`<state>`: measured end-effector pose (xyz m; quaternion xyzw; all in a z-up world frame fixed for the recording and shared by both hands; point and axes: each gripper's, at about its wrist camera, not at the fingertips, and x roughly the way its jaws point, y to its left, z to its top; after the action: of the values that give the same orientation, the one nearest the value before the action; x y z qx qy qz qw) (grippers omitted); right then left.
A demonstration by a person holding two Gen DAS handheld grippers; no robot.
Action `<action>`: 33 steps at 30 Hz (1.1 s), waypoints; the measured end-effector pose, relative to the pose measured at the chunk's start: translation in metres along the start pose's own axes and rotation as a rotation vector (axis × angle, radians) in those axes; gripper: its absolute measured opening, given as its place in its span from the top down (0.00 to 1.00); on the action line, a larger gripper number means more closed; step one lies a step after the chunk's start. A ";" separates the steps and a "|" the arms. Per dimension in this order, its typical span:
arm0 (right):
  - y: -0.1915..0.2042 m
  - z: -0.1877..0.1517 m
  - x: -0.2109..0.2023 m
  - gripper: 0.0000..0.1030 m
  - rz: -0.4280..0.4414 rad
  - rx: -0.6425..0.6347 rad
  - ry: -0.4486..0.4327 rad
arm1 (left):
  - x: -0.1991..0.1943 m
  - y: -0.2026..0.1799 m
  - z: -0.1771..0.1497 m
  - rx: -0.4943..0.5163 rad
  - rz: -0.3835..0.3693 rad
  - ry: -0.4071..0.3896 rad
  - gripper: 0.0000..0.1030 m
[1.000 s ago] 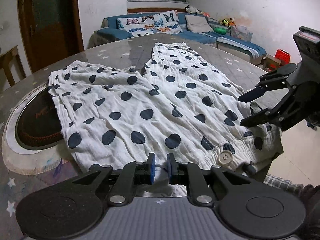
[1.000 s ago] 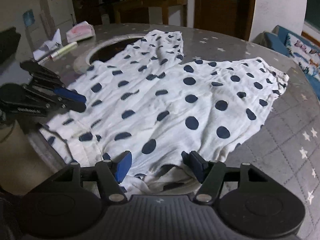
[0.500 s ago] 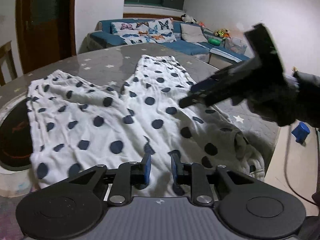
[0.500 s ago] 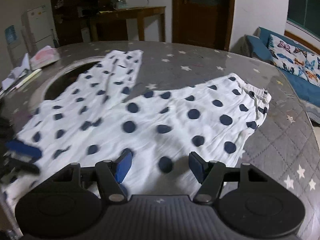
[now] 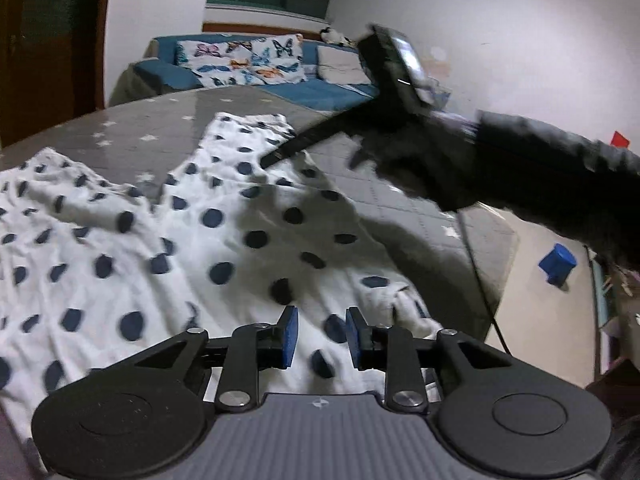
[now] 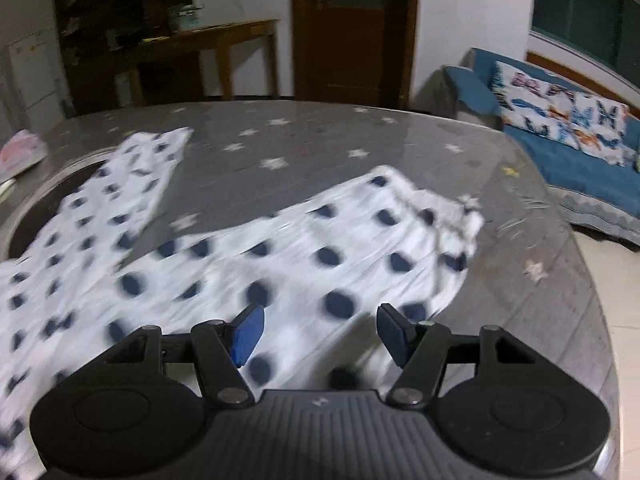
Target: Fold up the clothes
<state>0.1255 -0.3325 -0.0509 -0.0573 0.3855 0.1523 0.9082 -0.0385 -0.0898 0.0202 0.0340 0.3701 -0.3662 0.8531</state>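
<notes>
Dim indoor light from above; both fisheye views bend hard at the edges. Motion blur smears the trousers [image 6: 280,256] and the right gripper [image 5: 280,154].

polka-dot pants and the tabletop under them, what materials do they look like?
Polka-dot pants: thin woven fabric, probably cotton or gauze, matte; it wrinkles and lies limp.
Tabletop: grey star-print cloth that seems to sit under a clear glossy sheet, glass or plastic; it shows soft reflections. Which one, I cannot tell.
</notes>
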 end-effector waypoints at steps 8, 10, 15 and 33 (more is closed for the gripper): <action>-0.040 0.023 0.039 0.43 -0.058 0.079 -0.006 | 0.016 -0.013 0.003 0.017 -0.065 0.034 0.72; -0.048 0.028 0.046 0.43 -0.077 0.091 -0.012 | 0.019 -0.017 0.004 0.022 -0.080 0.043 0.72; -0.060 0.036 0.052 0.44 -0.122 0.128 -0.031 | 0.023 -0.026 0.004 0.044 -0.094 0.049 0.68; -0.082 0.031 0.052 0.53 -0.139 0.202 -0.020 | 0.041 -0.055 -0.004 0.129 -0.019 0.062 0.57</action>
<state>0.2072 -0.3910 -0.0674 0.0093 0.3847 0.0501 0.9216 -0.0578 -0.1533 0.0019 0.0965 0.3725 -0.3961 0.8337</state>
